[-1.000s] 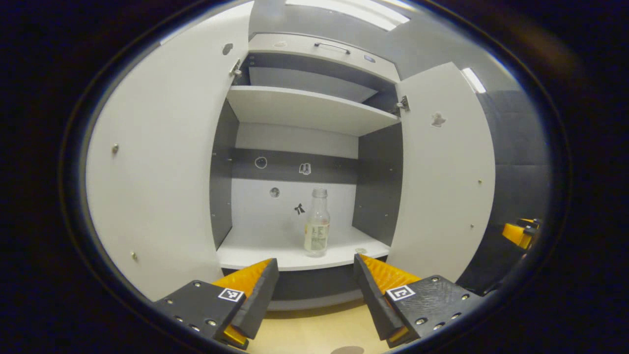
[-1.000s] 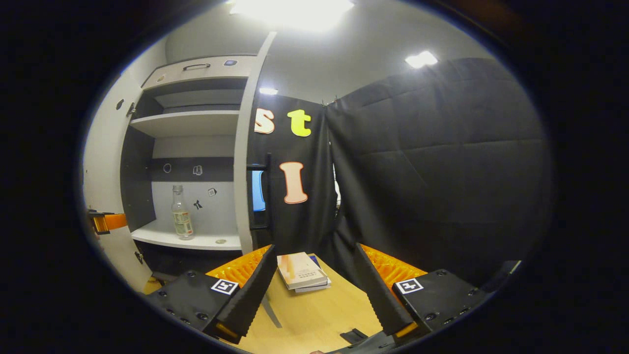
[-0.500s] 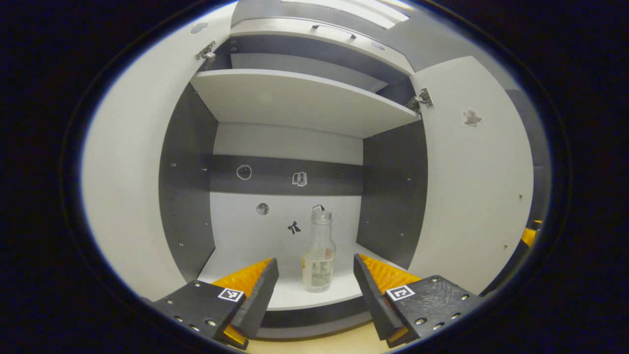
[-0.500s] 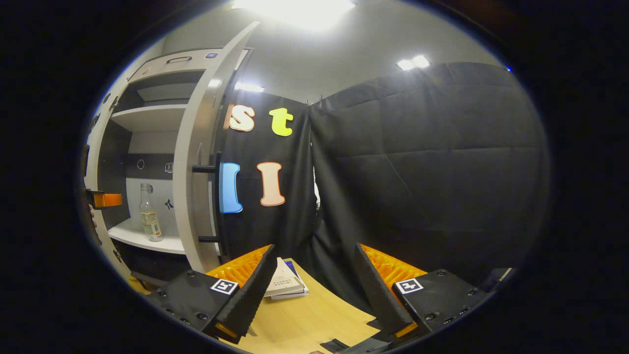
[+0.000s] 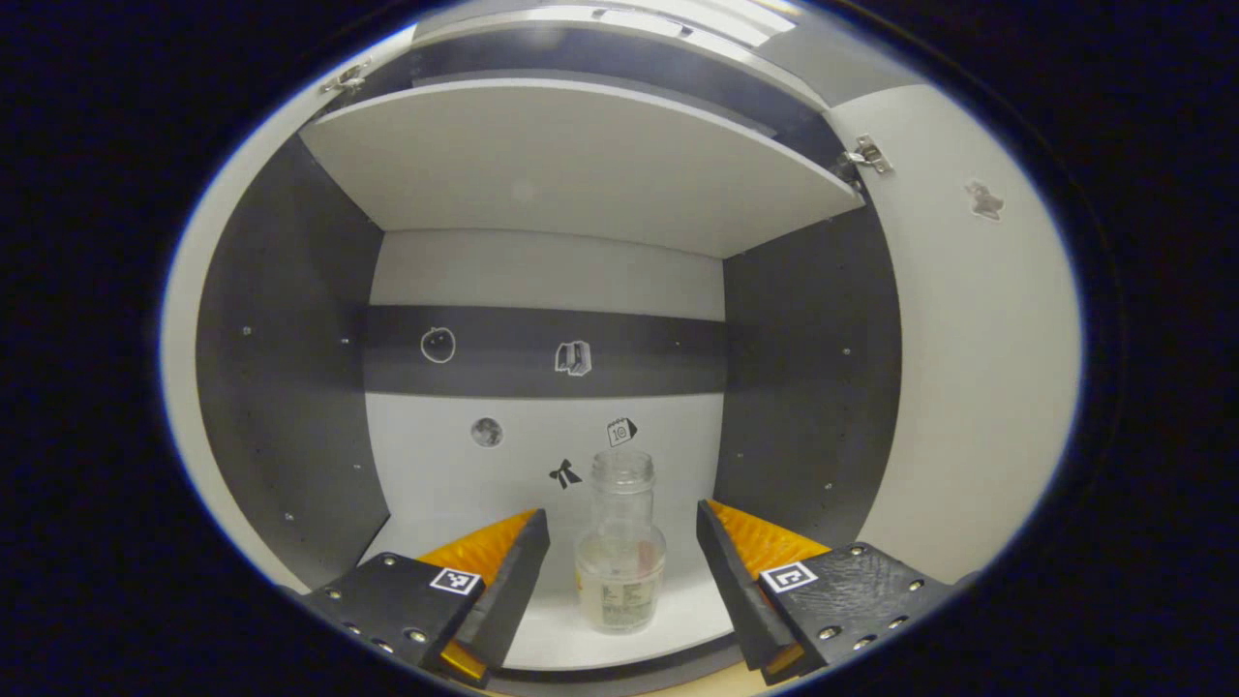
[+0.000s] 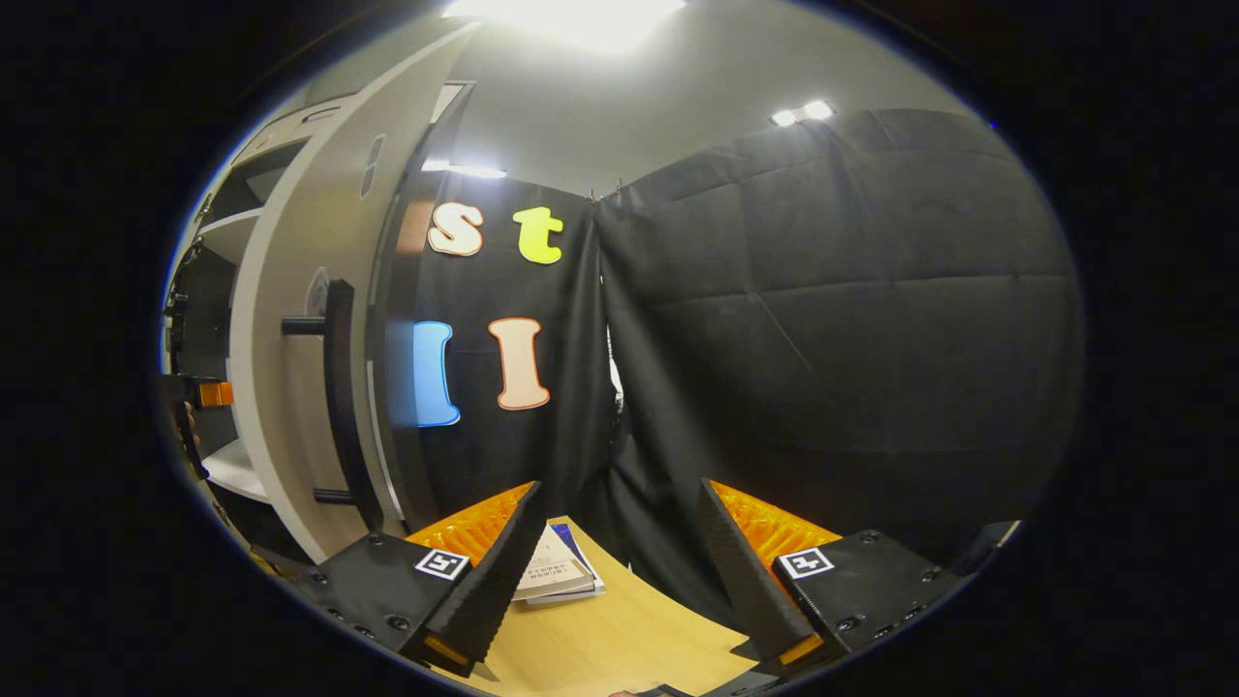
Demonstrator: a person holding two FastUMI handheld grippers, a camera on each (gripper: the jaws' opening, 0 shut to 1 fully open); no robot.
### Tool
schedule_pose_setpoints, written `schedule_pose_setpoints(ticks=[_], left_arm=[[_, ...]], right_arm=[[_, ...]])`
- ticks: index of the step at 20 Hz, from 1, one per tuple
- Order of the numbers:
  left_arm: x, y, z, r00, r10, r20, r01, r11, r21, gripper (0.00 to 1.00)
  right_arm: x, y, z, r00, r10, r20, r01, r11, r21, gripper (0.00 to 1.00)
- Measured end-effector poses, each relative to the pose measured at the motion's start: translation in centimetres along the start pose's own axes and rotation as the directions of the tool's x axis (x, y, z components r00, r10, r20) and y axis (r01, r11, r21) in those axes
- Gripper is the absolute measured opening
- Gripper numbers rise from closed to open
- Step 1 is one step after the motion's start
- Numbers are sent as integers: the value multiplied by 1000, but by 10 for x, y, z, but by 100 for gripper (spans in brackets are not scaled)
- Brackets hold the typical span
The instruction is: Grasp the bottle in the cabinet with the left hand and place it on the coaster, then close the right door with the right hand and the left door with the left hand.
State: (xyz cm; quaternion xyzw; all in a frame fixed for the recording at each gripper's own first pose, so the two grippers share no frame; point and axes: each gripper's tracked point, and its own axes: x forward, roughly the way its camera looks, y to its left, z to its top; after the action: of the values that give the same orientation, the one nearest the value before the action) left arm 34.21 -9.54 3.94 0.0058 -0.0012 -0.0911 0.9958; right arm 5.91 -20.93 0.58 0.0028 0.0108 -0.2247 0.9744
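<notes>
- Inside the cabinet (image 5: 803, 387), on its smooth white lower shelf (image 5: 678, 620), a clear round bottle (image 5: 619, 552) stands upright between the wide-open left claw (image 5: 619, 581), untouched.
- Over the wooden counter (image 6: 619, 639), the right claw (image 6: 619, 571) is open and holds nothing; books (image 6: 557, 576) lie flat.

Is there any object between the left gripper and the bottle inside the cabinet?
Nothing visible. The bottle stands upright on the lower shelf, between the open fingers of the left gripper and not yet touched.
</notes>
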Motion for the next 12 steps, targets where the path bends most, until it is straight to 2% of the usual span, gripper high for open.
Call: schedule_pose_setpoints(ticks=[1, 2, 3, 4, 6, 7, 8, 9, 11, 12], left_arm=[[6, -1, -1, 1000, 2, -1, -2, 1000, 0, 90], [13, -2, -1, 1000, 4, -4, -4, 1000, 2, 85], [18, -1, -4, 1000, 5, -7, -5, 1000, 8, 85], [24, -1, -4, 1000, 8, -9, -8, 1000, 18, 89], [32, 0, -3, 1000, 16, -7, -16, 999, 38, 87], [35, 0, -4, 1000, 16, -8, -15, 999, 46, 87], [39, 0, -4, 1000, 13, -9, -13, 999, 52, 88], [41, 4, -3, 1000, 31, 2, -31, 998, 58, 88], [45, 6, -6, 999, 33, -11, -32, 997, 67, 54], [46, 7, -7, 999, 36, -13, -35, 997, 69, 61]], right_arm=[[2, -1, -2, 1000, -5, -4, 5, 1000, 4, 96], [5, -3, -3, 1000, -11, -5, 11, 1000, 5, 96], [5, -7, -4, 1000, -20, -4, 20, 1000, 4, 96], [8, -9, -4, 1000, -29, -1, 29, 1000, 3, 96], [12, -16, -5, 999, -46, -2, 46, 999, 5, 100], [15, -18, -6, 999, -52, -2, 52, 999, 9, 96], [18, -20, -6, 998, -58, -2, 58, 998, 13, 100], [20, -21, -7, 998, -61, -4, 61, 998, 16, 96], [26, -22, -7, 998, -64, -2, 64, 998, 20, 100], [29, -21, -7, 998, -66, -1, 66, 998, 19, 96]])
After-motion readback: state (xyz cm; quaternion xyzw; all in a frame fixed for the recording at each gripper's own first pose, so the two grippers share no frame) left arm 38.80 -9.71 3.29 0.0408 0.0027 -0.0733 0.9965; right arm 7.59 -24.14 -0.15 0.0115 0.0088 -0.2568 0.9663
